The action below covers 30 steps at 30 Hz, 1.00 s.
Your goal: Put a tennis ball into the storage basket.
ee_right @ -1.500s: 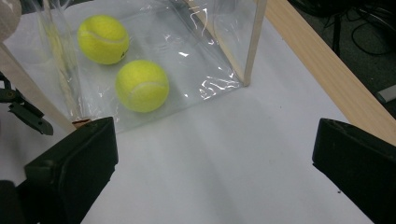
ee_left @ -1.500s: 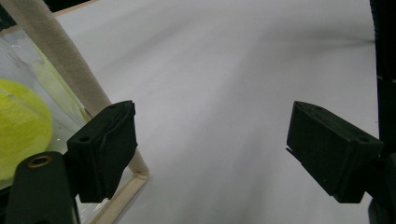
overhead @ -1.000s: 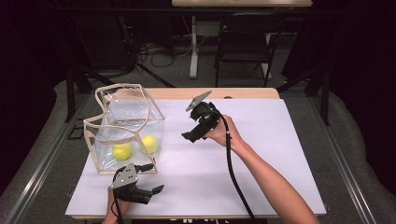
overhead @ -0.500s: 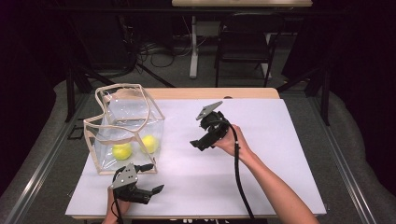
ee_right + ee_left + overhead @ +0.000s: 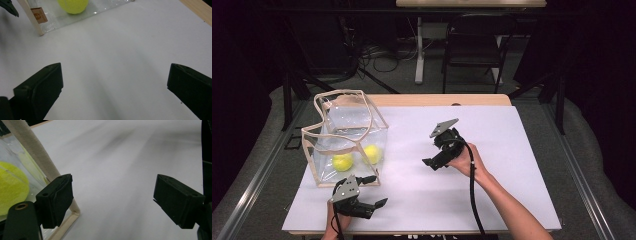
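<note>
Clear bag [image 5: 347,140] with tan trim sits left of centre in the high view, mouth open and crumpled, standing on the white sheet [image 5: 512,150] near its left edge. Two yellow balls inside at the bottom: one [image 5: 342,162] lower left, the other [image 5: 372,154] just right of it, close together.

My left gripper [image 5: 369,192] is at the lower left of the frame, just below the bag's front corner, jaws spread, nothing between them. In the left gripper view one jaw sits right by the bag's tan corner trim [image 5: 37,157]; touching or not, can't tell. A ball [image 5: 11,187] shows through the plastic at the left edge.

My right gripper [image 5: 432,155] is mid-frame, well apart from the bag, jaws wide, empty. Its own view has bare white sheet between the jaws, with the bag's bottom edge and a ball [image 5: 73,5] at the top.

Sheet right of the bag is bare out to the far and right edges; wooden table edge [image 5: 437,100] shows along the top.
</note>
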Motion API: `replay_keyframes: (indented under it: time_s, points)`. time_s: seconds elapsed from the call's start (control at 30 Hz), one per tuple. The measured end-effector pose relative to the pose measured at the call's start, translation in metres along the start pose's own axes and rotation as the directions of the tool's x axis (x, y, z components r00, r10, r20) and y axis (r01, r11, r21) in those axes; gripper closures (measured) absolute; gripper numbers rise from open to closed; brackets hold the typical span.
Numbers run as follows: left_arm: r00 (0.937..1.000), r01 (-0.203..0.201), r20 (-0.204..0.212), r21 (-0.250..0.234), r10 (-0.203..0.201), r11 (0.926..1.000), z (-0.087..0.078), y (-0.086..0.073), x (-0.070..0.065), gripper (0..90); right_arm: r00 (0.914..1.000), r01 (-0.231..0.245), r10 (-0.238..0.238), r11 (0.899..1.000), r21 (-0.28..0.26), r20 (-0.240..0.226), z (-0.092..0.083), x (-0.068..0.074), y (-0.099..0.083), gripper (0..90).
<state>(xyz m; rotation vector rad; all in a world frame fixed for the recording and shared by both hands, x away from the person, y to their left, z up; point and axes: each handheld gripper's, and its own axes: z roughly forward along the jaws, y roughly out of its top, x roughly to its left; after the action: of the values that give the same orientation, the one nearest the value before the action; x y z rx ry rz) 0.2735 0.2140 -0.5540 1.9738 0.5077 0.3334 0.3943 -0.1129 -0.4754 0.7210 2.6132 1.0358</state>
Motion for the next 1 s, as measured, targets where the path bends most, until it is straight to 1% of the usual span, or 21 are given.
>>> replay_keyframes:
  time_s: [0.13, 0.2, 0.33, 0.5, 0.57, 0.77, 1.0]
  points:
    - [1.0, 0.001, 0.002, 0.003, -0.001, 1.0, 0.0, 0.0, 0.0, 16.0, 1.0, -0.005, 0.005, 1.0, -0.003, -0.004, -0.002, 0.003, -0.007, 0.0]
    - [1.0, -0.001, 0.004, 0.004, 0.001, 1.0, 0.0, 0.0, 0.0, 16.1, 1.0, -0.002, 0.002, 1.0, 0.004, -0.003, -0.002, 0.004, -0.011, 0.0]
    - [1.0, 0.002, -0.003, 0.0, -0.002, 1.0, 0.0, 0.0, 0.0, 16.1, 1.0, -0.008, 0.008, 1.0, 0.006, 0.002, -0.005, 0.005, -0.019, 0.0]
    - [1.0, 0.001, 0.001, 0.005, -0.001, 1.0, 0.0, 0.0, 0.0, 16.1, 0.9998, -0.021, 0.021, 1.0, -0.002, 0.007, -0.009, 0.006, -0.028, 0.0]
    - [1.0, 0.004, -0.004, 0.0, -0.004, 1.0, 0.0, 0.0, 0.0, 16.1, 0.9998, -0.017, 0.017, 1.0, -0.007, 0.012, -0.011, 0.008, -0.033, 0.0]
    - [1.0, 0.002, -0.004, 0.002, -0.002, 1.0, -0.001, 0.0, 0.0, 16.1, 0.9995, -0.027, 0.027, 1.0, -0.015, 0.019, -0.016, 0.012, -0.047, 0.0]
    - [1.0, 0.007, -0.003, 0.003, -0.007, 1.0, 0.0, -0.001, 0.0, 16.1, 0.9981, -0.049, 0.05, 0.998, -0.028, 0.035, -0.021, 0.015, -0.064, 0.0]
